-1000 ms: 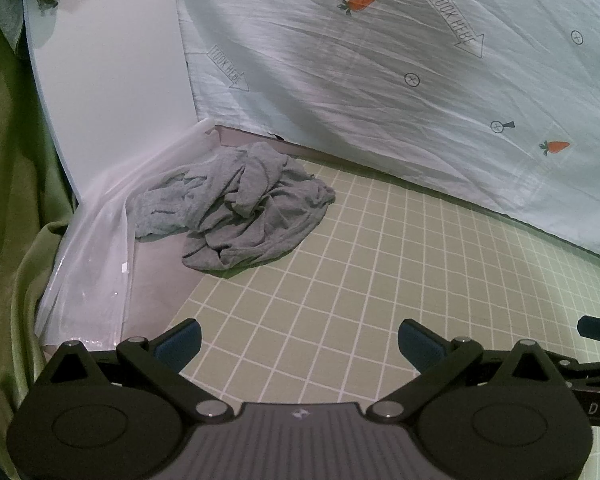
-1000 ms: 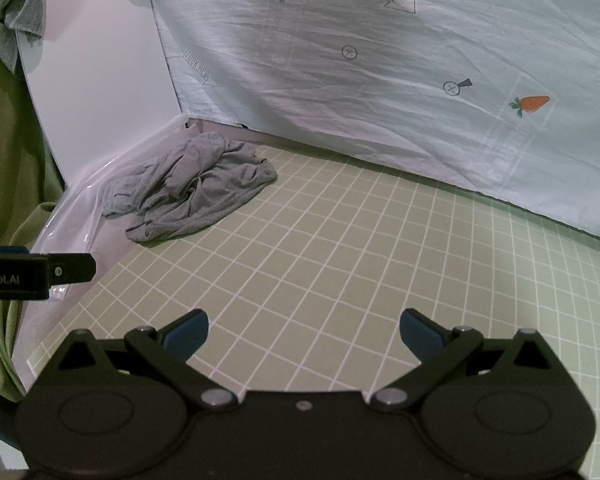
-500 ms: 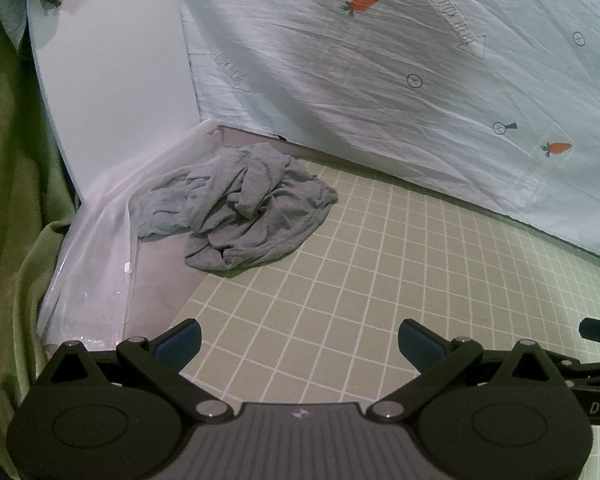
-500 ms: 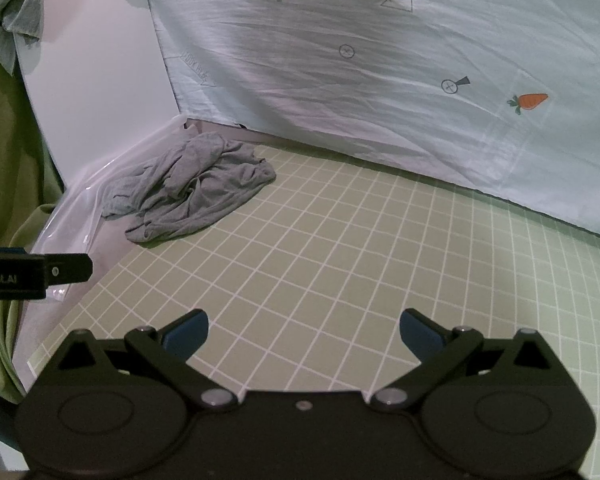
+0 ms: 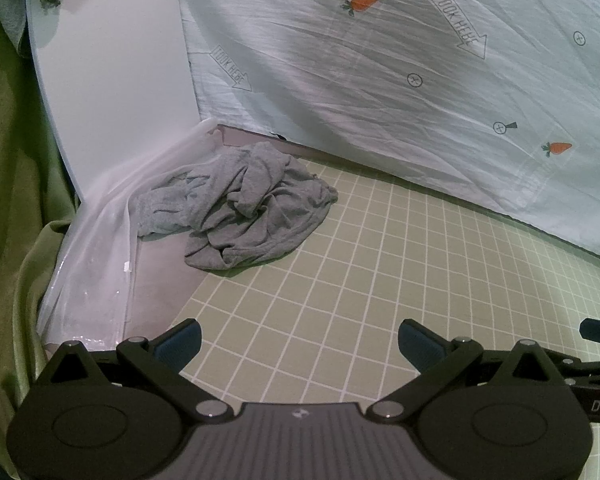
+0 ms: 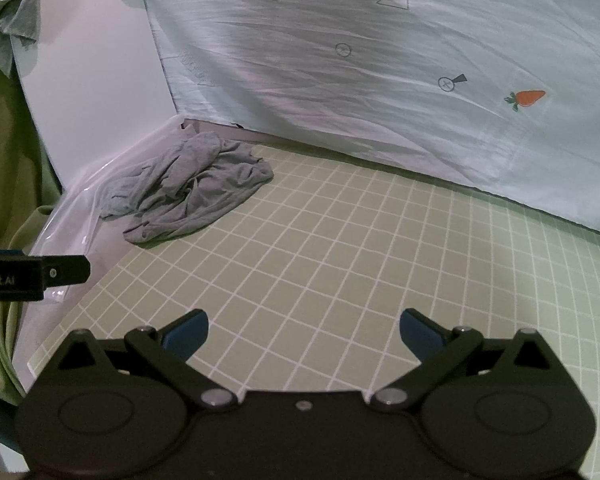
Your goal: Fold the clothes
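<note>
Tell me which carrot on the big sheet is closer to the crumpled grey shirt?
The upper carrot, printed high on the sheet above the grey shirt. The other carrot sits far off to the right.

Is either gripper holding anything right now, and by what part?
Nothing is held. Left gripper and right gripper are open; the crumpled grey garment lies untouched.

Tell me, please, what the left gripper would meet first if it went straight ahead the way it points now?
Most likely the bare green grid mat; the open left gripper aims right of the crumpled grey garment. Depth is uncertain here.
</note>
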A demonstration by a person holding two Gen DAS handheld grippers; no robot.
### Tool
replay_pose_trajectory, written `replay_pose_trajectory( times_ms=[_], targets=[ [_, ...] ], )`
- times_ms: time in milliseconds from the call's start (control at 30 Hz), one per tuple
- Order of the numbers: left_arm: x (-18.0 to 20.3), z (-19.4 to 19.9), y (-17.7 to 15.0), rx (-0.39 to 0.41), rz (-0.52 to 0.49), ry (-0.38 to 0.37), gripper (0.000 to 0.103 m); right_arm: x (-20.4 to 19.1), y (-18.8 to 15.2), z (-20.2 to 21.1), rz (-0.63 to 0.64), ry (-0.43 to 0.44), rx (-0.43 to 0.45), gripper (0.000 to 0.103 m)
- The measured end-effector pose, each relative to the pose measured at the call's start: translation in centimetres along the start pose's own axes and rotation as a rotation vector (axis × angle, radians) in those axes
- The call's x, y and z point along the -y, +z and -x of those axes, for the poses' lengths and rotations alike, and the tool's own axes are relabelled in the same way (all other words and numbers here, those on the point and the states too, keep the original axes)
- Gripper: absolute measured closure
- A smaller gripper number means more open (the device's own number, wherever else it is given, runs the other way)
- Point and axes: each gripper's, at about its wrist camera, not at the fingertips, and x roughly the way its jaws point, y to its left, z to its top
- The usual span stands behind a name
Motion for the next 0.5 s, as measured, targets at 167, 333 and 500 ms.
replay_pose_trajectory(
  times_ms=[167, 333, 500],
  targets=[
    [0.16, -0.02, -0.01, -0.001, 0.002, 0.003, 0.0, 0.03, 0.07, -0.01, 0.0, 0.001, -0.001, 0.0],
    [0.23, -0.05, 0.03, -0.003, 0.002, 0.003, 0.0, 0.12, 0.1, -0.05, -0.002, 0.002, -0.003, 0.0],
    [-0.04, -0.15, 0.0, -0.006, 0.003, 0.001, 0.0, -0.08, 0.08, -0.12, 0.0, 0.002, -0.007, 0.0]
  ],
)
